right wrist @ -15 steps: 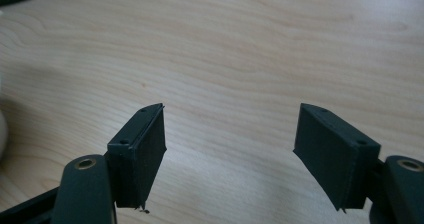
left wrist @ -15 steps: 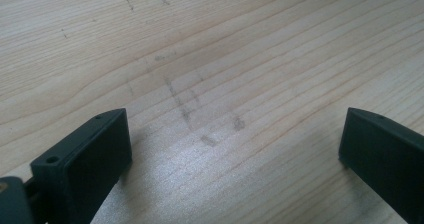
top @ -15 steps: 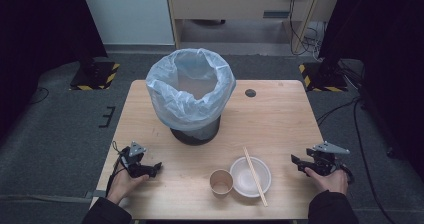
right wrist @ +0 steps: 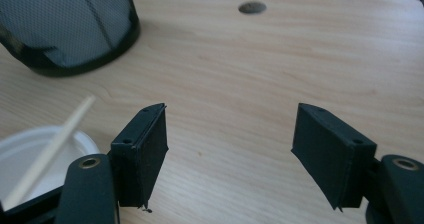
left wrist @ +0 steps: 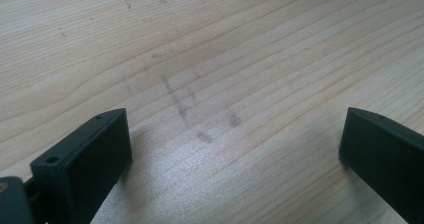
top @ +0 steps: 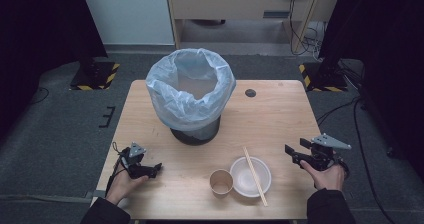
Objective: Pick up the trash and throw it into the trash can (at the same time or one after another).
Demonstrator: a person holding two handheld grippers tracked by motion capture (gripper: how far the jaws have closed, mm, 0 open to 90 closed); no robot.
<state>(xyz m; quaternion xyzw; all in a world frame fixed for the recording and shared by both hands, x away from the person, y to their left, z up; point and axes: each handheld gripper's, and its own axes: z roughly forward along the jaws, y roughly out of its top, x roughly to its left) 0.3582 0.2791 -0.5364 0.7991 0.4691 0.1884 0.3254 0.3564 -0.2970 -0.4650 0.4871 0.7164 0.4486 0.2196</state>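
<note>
- The right gripper [top: 295, 155] hovers near the table's right edge, its jaws spread wide with nothing but bare wood between them.
- The left gripper [top: 155, 169] lies low at the near left, jaws also wide and holding nothing.
- A white plastic bowl [top: 248, 177] with a pale wooden chopstick [top: 255, 175] laid across it sits near the front edge, left of the right gripper.
- A brown paper cup [top: 221, 181] stands just left of the bowl.
- A black mesh bin lined with a pale blue bag [top: 190, 91] stands farther back on the light wooden table [top: 280, 114].

Grey carpet floor [top: 60, 134], wooden table [top: 280, 119], white wall panel [top: 125, 14].
</note>
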